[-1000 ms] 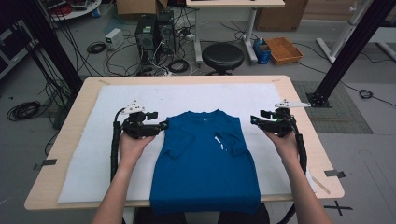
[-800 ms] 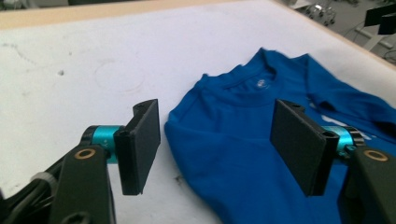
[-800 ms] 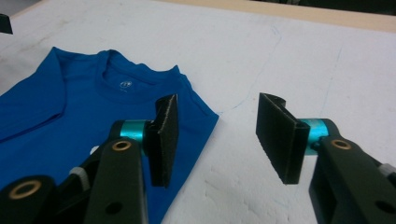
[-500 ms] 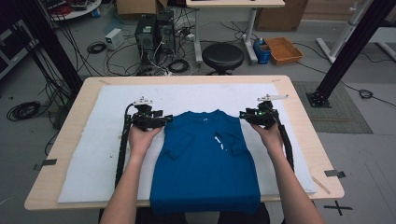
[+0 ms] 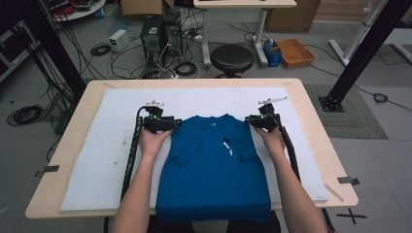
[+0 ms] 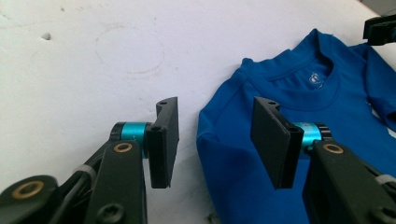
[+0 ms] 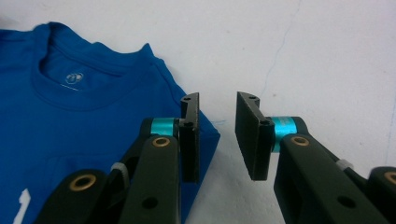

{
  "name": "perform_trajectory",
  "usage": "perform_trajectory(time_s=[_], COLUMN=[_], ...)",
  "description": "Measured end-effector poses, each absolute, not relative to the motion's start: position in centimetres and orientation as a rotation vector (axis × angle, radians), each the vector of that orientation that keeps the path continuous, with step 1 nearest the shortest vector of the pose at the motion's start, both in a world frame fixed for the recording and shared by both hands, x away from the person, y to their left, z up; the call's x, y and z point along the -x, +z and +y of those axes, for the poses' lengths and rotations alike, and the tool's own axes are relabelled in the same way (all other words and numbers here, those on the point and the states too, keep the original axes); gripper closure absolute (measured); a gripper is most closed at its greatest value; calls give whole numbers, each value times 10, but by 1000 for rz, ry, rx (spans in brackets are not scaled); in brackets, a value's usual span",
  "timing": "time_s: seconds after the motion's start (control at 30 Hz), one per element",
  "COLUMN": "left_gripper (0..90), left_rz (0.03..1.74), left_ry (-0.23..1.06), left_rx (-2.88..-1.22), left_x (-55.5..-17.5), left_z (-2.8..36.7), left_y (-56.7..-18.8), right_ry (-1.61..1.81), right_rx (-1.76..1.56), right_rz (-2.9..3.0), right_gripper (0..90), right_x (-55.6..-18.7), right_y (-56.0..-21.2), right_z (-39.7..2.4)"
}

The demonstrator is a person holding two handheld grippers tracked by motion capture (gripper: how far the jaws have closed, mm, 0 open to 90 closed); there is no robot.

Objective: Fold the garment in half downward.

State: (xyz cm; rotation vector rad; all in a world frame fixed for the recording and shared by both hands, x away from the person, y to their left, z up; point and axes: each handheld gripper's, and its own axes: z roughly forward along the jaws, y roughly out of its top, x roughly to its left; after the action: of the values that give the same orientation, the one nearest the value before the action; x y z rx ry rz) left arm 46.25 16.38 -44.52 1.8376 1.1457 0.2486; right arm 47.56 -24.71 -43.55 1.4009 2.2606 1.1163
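While the blue short-sleeved cotton T-shirt (image 5: 214, 170) lay flat, sleeves folded in, on the white padded mat (image 5: 97, 160) of the wooden bench (image 5: 73, 116), we logged:
- left gripper (image 6: 212, 140): jaws just closing, roughly half apart, straddling one shoulder corner, nothing clamped;
- right gripper (image 7: 217, 135): jaws just closing, narrower, at the other corner, unpinched.

Step, by our judgement: taking both shoulders. Next: lowering, then pinching cloth.

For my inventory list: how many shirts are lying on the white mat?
1: a folded blue cotton T-shirt in the mat's middle, collar away from the person. Nothing else seems hidden beneath.
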Motion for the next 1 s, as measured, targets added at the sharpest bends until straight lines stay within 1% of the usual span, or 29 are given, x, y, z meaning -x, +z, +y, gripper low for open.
perform_trajectory(time_s=[0.1, 0.23, 0.37, 0.4, 0.43, 0.57, 0.77, 0.83, 1.0], left_gripper=[548, 563, 607, 616, 645, 694, 829, 847, 854], left_rz=[1127, 1153, 1159, 1154, 1155, 1154, 1142, 1127, 1116], left_ry=[290, 278, 283, 285, 285, 300, 312, 308, 288], left_rx=[-1872, -1876, -1914, -1925, -1933, -1946, -1970, -1972, -1916], left_x=[-463, -466, -467, -468, -468, -468, -467, -466, -465], left_z=[159, 157, 152, 151, 149, 145, 143, 143, 146], left_y=[-446, -452, -451, -450, -450, -450, -449, -449, -446], right_ry=[1092, 1048, 985, 975, 973, 969, 982, 986, 1030], right_rx=[-1388, -1370, -1330, -1319, -1322, -1305, -1298, -1289, -1268], right_rz=[2268, 2288, 2319, 2322, 2324, 2324, 2322, 2321, 2293], right_gripper=[716, 716, 723, 735, 744, 786, 881, 891, 893], right_x=[-477, -479, -480, -480, -480, -480, -479, -478, -474], right_y=[-436, -437, -440, -441, -441, -442, -441, -440, -437], right_z=[-243, -234, -224, -222, -222, -221, -222, -220, -222])
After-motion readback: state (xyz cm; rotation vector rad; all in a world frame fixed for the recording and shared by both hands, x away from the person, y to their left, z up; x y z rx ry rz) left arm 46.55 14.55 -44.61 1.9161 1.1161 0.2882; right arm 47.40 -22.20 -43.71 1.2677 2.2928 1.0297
